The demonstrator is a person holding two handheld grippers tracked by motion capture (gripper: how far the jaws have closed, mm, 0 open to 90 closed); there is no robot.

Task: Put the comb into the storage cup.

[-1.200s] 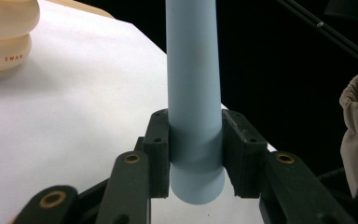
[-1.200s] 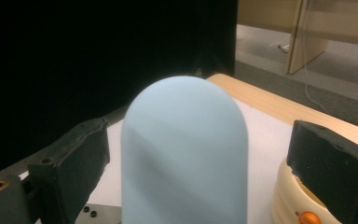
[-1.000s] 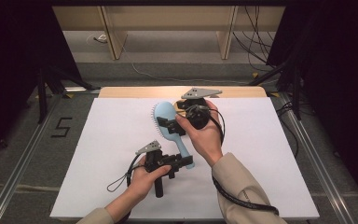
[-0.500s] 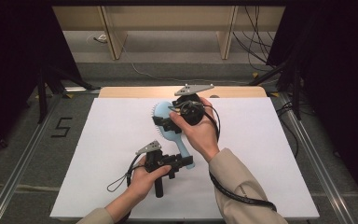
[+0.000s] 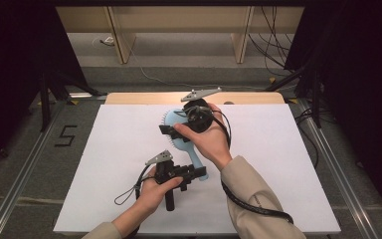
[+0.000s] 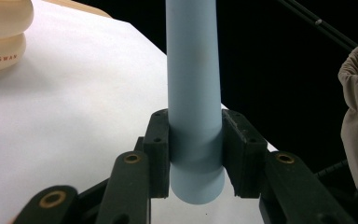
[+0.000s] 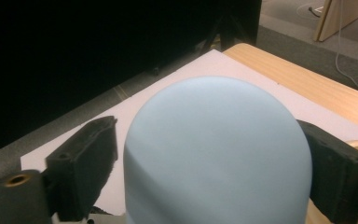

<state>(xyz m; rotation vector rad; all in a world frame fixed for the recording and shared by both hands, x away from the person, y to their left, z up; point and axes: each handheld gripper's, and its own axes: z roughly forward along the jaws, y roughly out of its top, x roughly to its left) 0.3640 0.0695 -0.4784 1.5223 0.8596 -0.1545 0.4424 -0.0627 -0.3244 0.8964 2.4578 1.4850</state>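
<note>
Lying on the white table sheet (image 5: 104, 164), near its middle: a light blue hairbrush (image 5: 175, 144), handle toward the person, bristled head toward the far edge.

Clamping the handle end (image 6: 194, 93) tightly between both pads: the left gripper (image 5: 191, 173), resting low on the sheet, near the front edge.

Straddling the brush head (image 7: 216, 154): the right gripper (image 5: 171, 130), jaws wide and just now closing in, left pad (image 7: 86, 163) clearly apart from the rounded blue back, right pad at its edge, contact there not clear.

Sitting at the far left in the left gripper view: a cream bottle (image 6: 2, 35).

Showing beyond the sheet's far edge: bare wood tabletop (image 5: 144, 97).
</note>
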